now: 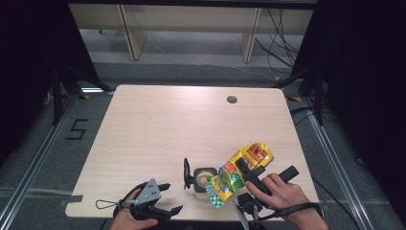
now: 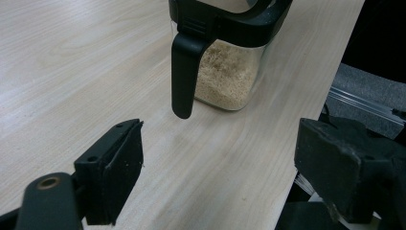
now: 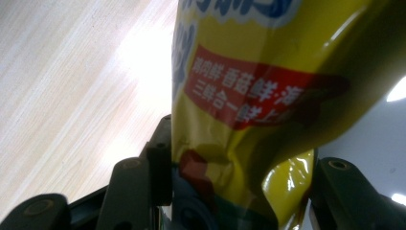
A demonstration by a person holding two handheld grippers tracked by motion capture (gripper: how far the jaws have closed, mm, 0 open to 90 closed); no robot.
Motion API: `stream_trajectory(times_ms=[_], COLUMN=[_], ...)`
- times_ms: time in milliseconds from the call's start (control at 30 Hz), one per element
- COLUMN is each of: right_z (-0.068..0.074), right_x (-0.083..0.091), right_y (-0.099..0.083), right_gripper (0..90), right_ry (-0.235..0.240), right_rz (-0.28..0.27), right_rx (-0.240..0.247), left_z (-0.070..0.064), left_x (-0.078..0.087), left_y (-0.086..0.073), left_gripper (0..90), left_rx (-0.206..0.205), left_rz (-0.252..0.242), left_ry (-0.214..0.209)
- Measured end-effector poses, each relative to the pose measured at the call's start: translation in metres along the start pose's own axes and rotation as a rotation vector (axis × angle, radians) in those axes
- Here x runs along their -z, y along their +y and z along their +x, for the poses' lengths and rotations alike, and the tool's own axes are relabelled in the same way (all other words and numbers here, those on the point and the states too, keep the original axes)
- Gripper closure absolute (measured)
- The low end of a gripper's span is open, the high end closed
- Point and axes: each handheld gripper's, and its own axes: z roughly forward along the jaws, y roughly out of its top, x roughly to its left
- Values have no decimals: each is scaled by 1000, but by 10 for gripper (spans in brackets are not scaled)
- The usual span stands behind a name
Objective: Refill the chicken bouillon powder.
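Note:
A clear square container [image 1: 202,180] of pale granules stands near the table's front edge, its black lid [image 1: 186,173] flipped open to the left. A yellow printed bag [image 1: 239,168] is held tilted just right of it, low end beside the container's rim. My right gripper [image 1: 248,171] is shut on the bag, whose crumpled yellow foil [image 3: 249,96] sits between the jaws of my right gripper [image 3: 234,187]. My left gripper [image 1: 172,197] rests open at the front left. In its own view the left gripper [image 2: 220,158] faces the container [image 2: 225,72] and its hanging lid [image 2: 184,72], not touching them.
The pale wooden table [image 1: 158,124] has a round cable hole [image 1: 232,99] at the back right. Its front edge runs close below both hands. Pale furniture legs [image 1: 131,33] and loose cables stand on the grey floor beyond.

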Motion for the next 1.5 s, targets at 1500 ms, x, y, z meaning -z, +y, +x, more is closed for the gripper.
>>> stream_trajectory(times_ms=[1500], right_z=[0], right_x=[0], right_y=[0], right_gripper=[517], right_ry=[0], right_rz=[-7], right_rx=[-14], left_z=[0], left_x=[1], left_y=[0], left_gripper=[167], left_rx=[24], left_rz=[5], left_ry=[10])
